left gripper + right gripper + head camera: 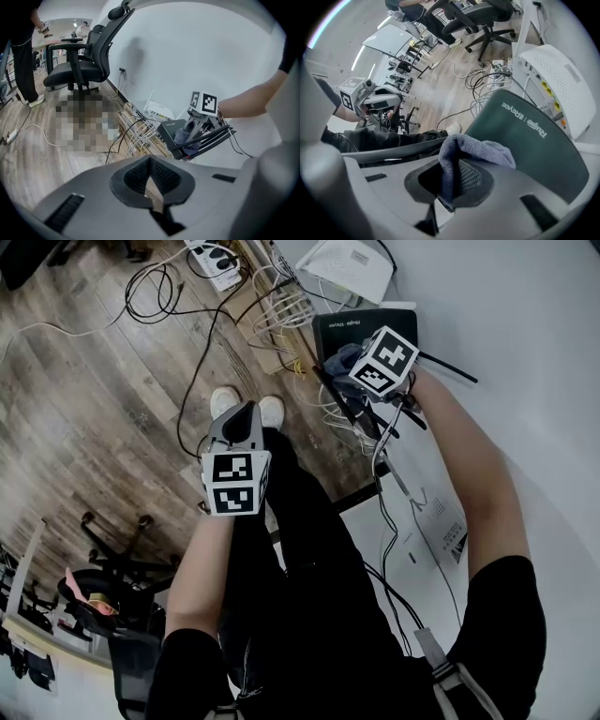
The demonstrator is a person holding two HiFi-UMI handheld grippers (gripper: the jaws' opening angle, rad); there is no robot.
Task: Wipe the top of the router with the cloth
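A: Right gripper point(450, 185), what was it doing?
B: Jaws were clamped on the cloth point(474, 149). It was blue-grey and bunched, pinched at one fold, with the rest spilling forward out of the jaws.

A: And where was the cloth?
B: On the near part of the router point(534, 150), against its dark green top. The far part of the top, with the white lettering, was bare.

A: Where was the router itself?
B: Low down by the white wall point(525, 324), on the right of the scene. A white device point(555, 86) with yellow ports stood just beyond it on the far side. The router's black antennas point(212, 136) stuck out to the right, past the gripper.

A: Left gripper point(152, 187)?
B: Jaws were together with nothing between them. It was held up on the left, over the person's legs and well apart from the router, and it pointed toward it.

A: Anything else around?
B: A tangle of white and black cables point(281, 310) lay just left of the router on the wooden floor point(84, 409). The person's white shoes point(225, 401) were near the left gripper in the head view. A black office chair point(82, 70) stood far off on the left.

A: Was the right forearm visible?
B: Yes, it reached in along the wall side.
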